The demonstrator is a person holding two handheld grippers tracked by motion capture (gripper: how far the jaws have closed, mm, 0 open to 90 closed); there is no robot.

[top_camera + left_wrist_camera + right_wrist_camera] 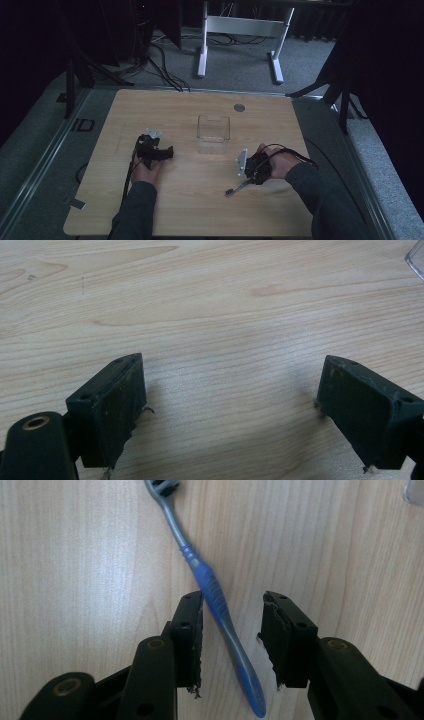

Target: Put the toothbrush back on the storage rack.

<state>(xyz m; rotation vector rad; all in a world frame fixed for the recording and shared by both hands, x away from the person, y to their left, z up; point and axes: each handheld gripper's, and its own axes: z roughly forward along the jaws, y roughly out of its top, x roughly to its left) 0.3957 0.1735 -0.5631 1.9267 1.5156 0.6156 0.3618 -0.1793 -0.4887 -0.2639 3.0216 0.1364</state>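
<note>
A grey and blue toothbrush point(210, 580) lies flat on the wooden table point(200, 210), bristle head pointing away from my right gripper point(233, 600). Its handle runs between the two black jaws, which stand partly apart: the left jaw is close beside the handle and a gap shows at the right jaw. In the high view the toothbrush point(235, 189) sticks out below my right gripper point(252, 172). My left gripper point(230, 385) is held low over bare wood, open wide with nothing between its fingers. In the high view my left gripper point(162, 151) sits left of centre.
A clear plastic container point(213, 131) stands upright mid-table between the two hands; a corner of the clear container point(416, 257) shows beyond the left jaws. A small grey disc point(239, 107) sits near the far edge. White desk legs point(202, 45) stand beyond the table.
</note>
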